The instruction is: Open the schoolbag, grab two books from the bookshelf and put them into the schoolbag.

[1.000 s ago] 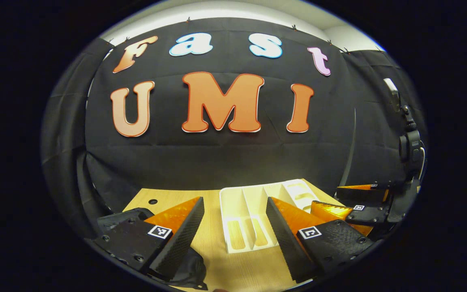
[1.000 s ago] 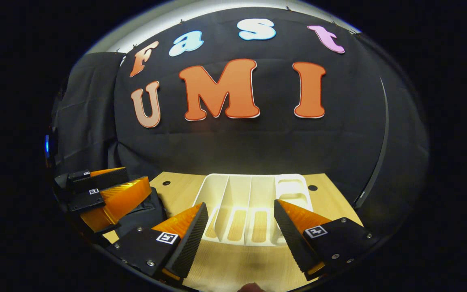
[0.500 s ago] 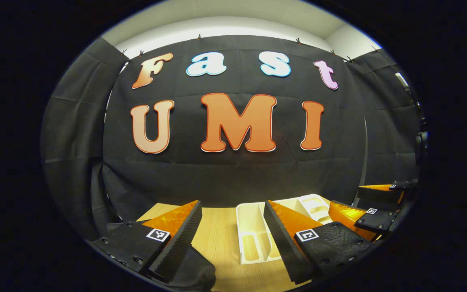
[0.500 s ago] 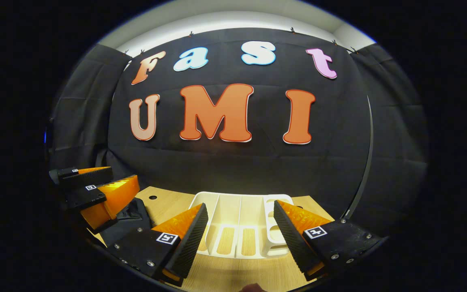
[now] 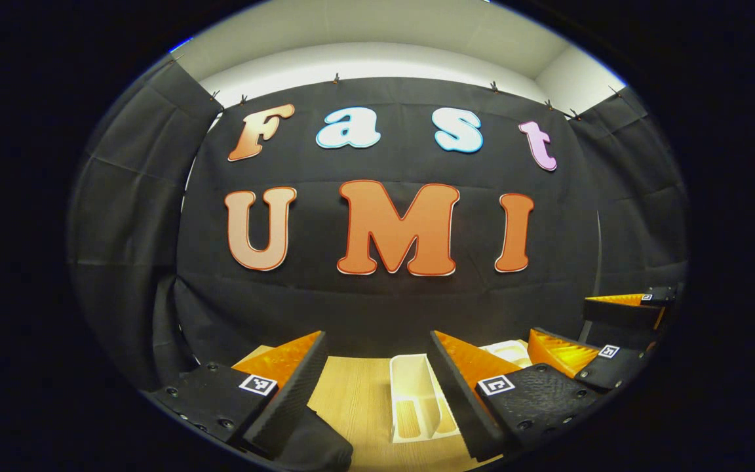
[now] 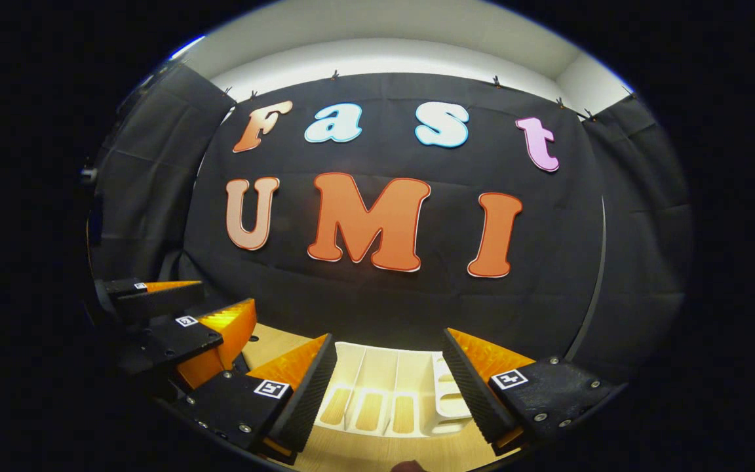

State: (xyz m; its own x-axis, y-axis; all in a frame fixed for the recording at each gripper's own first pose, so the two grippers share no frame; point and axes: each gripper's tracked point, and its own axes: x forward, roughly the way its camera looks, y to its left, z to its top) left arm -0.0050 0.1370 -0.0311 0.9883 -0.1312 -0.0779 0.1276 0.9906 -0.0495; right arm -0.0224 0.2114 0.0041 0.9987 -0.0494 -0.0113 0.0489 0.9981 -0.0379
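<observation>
Judging by the empty white slotted plastic bookshelf (image 6: pixel 384 387) at lower centre, both books seem packed already. At lower left, a dark fabric schoolbag (image 5: pixel 315 446) lies under the left gripper (image 5: pixel 377 373). Rightward, the right gripper (image 6: pixel 387 380) gapes too; both hold nothing.

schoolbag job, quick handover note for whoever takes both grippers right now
Left hand-held gripper: open, holding nothing.
Right hand-held gripper: open, holding nothing.
White bookshelf lies on the wooden table, ahead of both; its slots look empty, no books seen.
Dark schoolbag sits under the left gripper's fingers; open or shut, cannot tell.
Done: cannot confirm from these views.
Left: check the bag, confirm both books are inside.
</observation>
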